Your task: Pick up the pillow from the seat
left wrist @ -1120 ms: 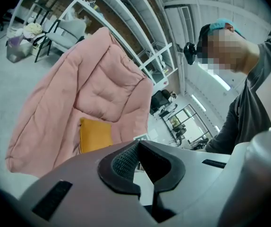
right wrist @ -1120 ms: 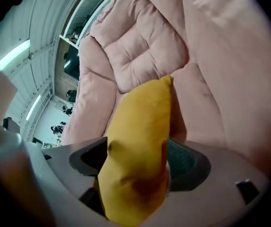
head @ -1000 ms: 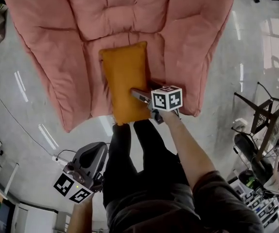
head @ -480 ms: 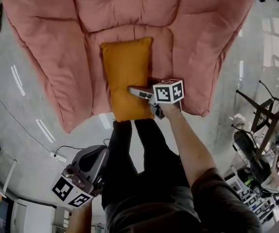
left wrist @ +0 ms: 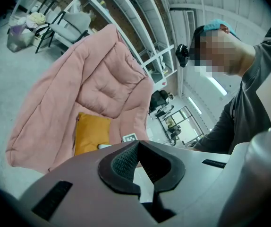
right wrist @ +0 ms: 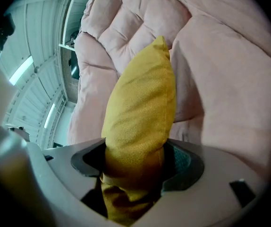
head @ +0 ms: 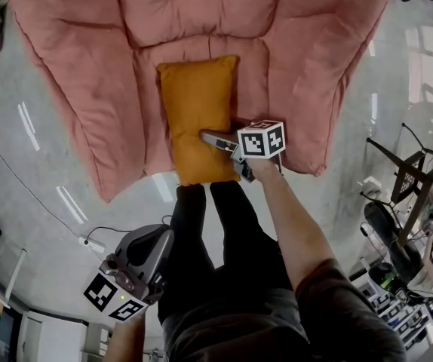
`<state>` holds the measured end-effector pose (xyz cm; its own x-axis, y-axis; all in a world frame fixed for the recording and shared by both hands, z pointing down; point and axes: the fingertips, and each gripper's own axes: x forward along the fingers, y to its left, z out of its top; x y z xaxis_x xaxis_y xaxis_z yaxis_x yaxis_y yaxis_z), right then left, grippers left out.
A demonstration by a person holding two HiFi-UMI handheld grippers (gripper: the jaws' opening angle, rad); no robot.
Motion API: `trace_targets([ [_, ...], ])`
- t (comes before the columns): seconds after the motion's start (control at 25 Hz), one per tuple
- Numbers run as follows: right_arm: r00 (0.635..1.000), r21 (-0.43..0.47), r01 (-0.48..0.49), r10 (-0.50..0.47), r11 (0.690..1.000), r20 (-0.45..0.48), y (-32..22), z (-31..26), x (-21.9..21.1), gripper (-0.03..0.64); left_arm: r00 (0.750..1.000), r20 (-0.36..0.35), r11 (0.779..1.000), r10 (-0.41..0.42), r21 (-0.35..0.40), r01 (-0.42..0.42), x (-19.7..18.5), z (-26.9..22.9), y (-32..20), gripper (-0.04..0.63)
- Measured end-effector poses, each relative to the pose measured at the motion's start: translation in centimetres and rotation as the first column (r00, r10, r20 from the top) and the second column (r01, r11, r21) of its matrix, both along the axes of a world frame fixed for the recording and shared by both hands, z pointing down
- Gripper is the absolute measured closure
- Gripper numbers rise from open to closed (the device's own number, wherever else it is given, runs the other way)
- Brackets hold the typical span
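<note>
The pillow's [right wrist: 140, 112] near end vanishes between the right claw's [right wrist: 136, 163] jaws; I can't see its corners there. In the head view the seat [head: 201, 13] runs off the top edge. The left claw [left wrist: 138, 167] body blocks the seat's front.

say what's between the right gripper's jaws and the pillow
Nothing: the right gripper clamps directly on the orange pillow near its edge, shown in the right gripper view.

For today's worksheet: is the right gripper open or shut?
Shut: the right gripper jaws pinch the pillow edge between them.
</note>
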<state>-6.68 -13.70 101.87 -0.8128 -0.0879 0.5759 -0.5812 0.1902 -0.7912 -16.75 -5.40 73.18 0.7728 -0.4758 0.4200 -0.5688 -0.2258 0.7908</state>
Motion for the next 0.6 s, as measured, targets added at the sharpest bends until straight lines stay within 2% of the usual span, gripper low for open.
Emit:
trace_targets([
  [0.24, 1.000, 0.030, 0.005, -0.004, 1.000, -0.018, 0.0, -1.1, -0.3, 0.314, 1.000, 0.000, 1.000, -0.004, 0.016, 0.004, -0.2, -0.7, 0.5, 0.586],
  [0.6, 0.998, 0.045, 0.017, -0.014, 0.999, -0.063, 0.1, -2.7, -0.2, 0.345, 1.000, 0.004, 0.998, -0.016, 0.062, 0.016, -0.6, -3.2, 0.4, 0.586],
])
